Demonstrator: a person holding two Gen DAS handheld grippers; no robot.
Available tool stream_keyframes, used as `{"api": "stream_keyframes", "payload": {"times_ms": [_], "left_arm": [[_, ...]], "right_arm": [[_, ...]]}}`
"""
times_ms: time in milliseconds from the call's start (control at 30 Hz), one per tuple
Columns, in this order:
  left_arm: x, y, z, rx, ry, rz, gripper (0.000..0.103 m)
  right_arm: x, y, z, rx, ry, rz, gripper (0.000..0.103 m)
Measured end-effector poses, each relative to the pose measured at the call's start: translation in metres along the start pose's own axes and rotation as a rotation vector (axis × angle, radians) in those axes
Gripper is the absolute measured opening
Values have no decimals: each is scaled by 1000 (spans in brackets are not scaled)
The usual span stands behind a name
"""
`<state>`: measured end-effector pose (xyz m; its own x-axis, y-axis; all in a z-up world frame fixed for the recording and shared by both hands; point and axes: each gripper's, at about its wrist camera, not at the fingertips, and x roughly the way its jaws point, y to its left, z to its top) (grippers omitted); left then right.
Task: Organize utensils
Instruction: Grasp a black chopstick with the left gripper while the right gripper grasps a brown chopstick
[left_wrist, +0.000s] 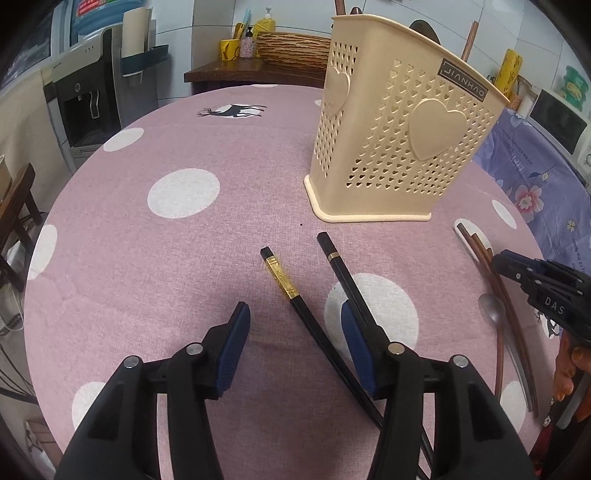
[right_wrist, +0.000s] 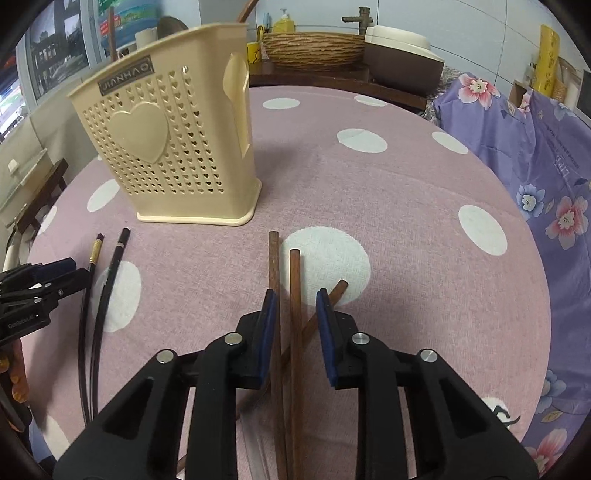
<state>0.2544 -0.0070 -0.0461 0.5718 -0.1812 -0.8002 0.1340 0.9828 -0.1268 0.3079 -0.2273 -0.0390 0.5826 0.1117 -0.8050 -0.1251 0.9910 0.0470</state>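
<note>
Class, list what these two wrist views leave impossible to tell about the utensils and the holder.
- Holder contents: both views, walls hide all but handle tips.
- Black chopsticks lower ends: left view, hidden behind left gripper.
- Brown chopsticks lower ends: right view, cut off by the frame edge, behind right gripper.

A cream plastic utensil holder (left_wrist: 402, 147), pierced with small hearts and bearing two raised hearts, stands upright on the counter; handles stick up from its top. In front of the holder lie two black chopsticks (left_wrist: 343, 280) side by side, one with a long gold band. To the holder's right lie two brown wooden chopsticks (right_wrist: 291, 314) nearly parallel, over a wooden-handled spoon (left_wrist: 493, 314) lying crosswise.
</note>
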Motion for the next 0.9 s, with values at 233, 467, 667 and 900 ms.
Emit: {"api": "stream_keyframes", "payload": {"times_ms": [233, 467, 667, 900], "left_arm": [[4, -1, 3, 19, 11, 18, 36], [3, 0, 1, 19, 21, 27, 35], [13, -6, 12, 41, 29, 44, 31], [26, -24, 24, 105, 48, 54, 16]], "right_arm": [[16, 3, 7, -8, 57, 7, 16], [24, 5, 12, -12, 76, -2, 16], [25, 6, 14, -3, 87, -9, 15], [28, 8, 17, 16, 91, -12, 12]]}}
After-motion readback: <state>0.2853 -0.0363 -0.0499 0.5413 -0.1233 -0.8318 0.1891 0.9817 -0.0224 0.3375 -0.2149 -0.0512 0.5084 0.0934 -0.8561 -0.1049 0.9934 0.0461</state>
